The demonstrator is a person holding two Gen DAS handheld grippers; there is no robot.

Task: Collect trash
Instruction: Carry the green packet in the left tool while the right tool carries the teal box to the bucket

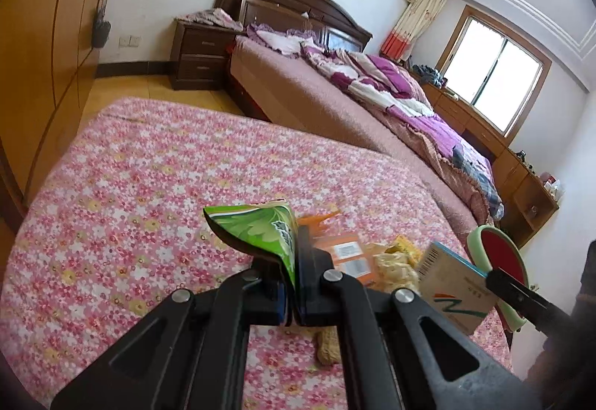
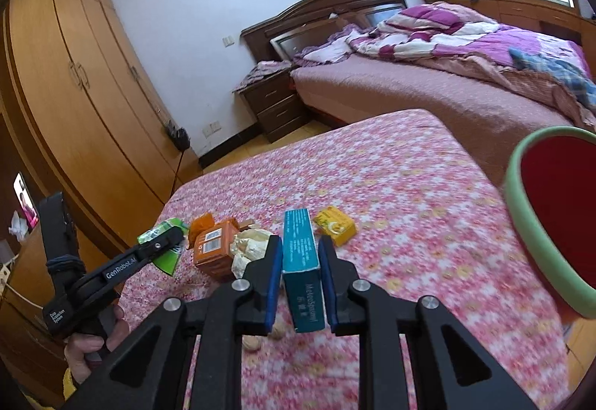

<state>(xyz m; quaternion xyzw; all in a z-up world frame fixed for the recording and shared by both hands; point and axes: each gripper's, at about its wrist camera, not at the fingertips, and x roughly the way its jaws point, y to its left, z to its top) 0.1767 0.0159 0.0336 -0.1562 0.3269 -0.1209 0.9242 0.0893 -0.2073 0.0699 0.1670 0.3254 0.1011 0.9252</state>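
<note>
Two grippers each carry a piece of trash above the flowered tabletop (image 2: 409, 194). The left gripper (image 1: 296, 261) is clamped tight on a green wrapper (image 1: 257, 227), which sticks up crumpled out of the closed jaws; seen from the right wrist, it (image 2: 164, 242) hangs at the left of the litter pile. The right gripper (image 2: 300, 261) has a teal box (image 2: 300, 261) between its blue pads (image 2: 273, 276), narrow side across the jaws, long side running forward; the pads appear to press its flanks, so the box looks held, not just straddled. Gripping the thin dimension keeps the jaws narrow and the box steady for carrying.

A green-rimmed red bin (image 2: 521, 220) stands close at the right, mouth tilted toward the box, likely the drop point. The box sits just left of that rim, near it but apart.

Still lying on the cloth: an orange box (image 2: 216, 253), a crumpled pale paper (image 2: 249, 246), a yellow packet (image 2: 335, 225) and a peanut (image 1: 327, 350) under the left gripper
</note>
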